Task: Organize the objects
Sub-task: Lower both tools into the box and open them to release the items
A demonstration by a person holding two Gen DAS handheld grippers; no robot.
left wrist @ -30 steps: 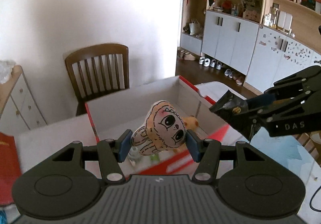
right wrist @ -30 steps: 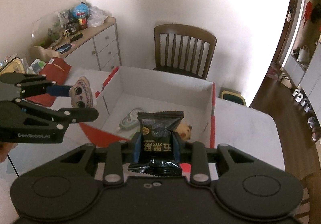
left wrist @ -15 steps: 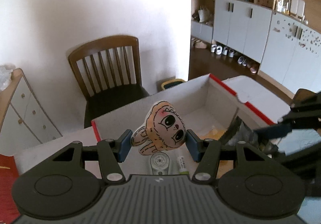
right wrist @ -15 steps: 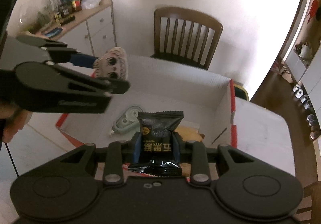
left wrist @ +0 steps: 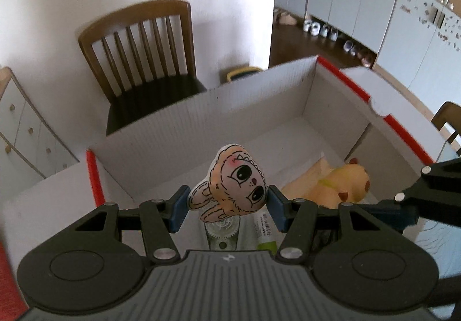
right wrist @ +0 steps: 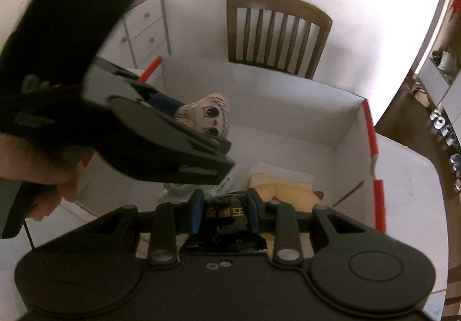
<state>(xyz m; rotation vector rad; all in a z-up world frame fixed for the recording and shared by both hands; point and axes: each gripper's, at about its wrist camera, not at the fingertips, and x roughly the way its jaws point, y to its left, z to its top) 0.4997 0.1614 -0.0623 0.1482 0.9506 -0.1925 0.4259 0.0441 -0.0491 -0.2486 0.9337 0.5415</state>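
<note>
Pinching from both sides, the blue pads of the left gripper [left wrist: 227, 207] are closed on a small flat cartoon-girl charm with big black eyes and peach hair [left wrist: 230, 191], which sits upright between them and hangs over the open box. The right gripper [right wrist: 224, 210] is likewise clamped on a black foil snack packet with gold lettering [right wrist: 226, 213], its crumpled lower edge sticking back toward the camera. Both tools are tilted down over a large white corrugated cardboard box with red edges [left wrist: 259, 108] that sits on a pale table [right wrist: 403, 177]. Inside the box, right beneath the charm, lies a clear-bodied correction tape dispenser with visible gears and a green tip [left wrist: 224, 230]; just beside it toward the right wall rests a yellow plush animal with brown ear tips [left wrist: 343, 181] on a white sheet. A bare hand [right wrist: 49, 191] grips the left tool's handle at the edge of the right camera's view. Beyond the box stands a brown wooden slat-back chair [left wrist: 144, 44] against the white wall, with a white drawer chest [right wrist: 144, 30] off to one side.
</note>
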